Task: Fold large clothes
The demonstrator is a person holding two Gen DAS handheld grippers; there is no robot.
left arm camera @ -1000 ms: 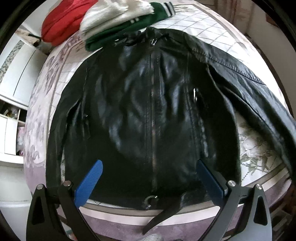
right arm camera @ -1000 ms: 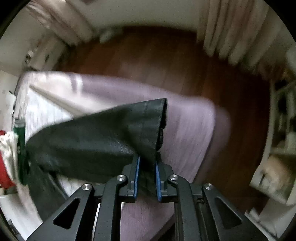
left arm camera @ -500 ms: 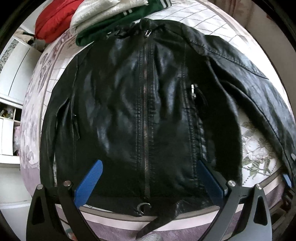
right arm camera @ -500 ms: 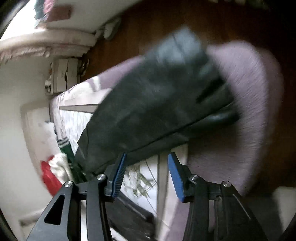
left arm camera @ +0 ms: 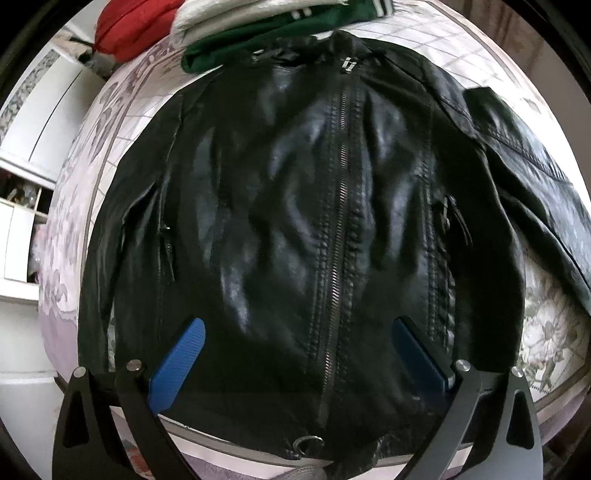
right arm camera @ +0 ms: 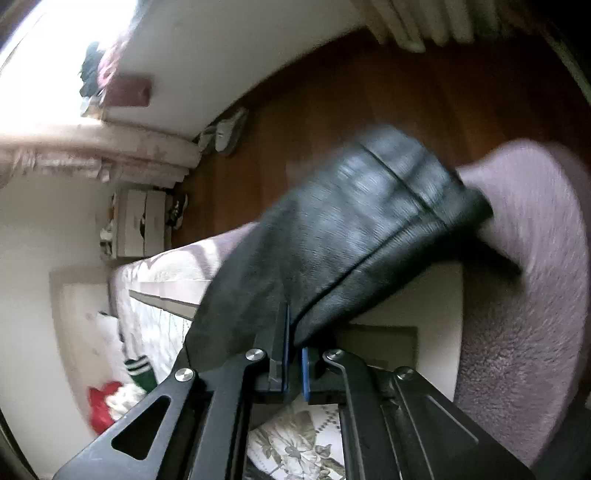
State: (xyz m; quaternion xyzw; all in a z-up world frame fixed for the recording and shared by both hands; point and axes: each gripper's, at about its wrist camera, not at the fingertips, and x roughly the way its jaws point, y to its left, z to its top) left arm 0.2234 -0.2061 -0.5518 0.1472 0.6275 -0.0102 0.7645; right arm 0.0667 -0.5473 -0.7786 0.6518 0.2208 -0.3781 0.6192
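Right hand-held gripper (right arm camera: 294, 363) reclamped on jacket sleeve (right arm camera: 354, 236) edge, left hand-held gripper (left arm camera: 295, 356) open above hem

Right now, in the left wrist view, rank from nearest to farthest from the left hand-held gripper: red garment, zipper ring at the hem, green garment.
1. zipper ring, at the jacket hem, by the left hand-held gripper.
2. green garment, beyond the collar.
3. red garment, far upper left.
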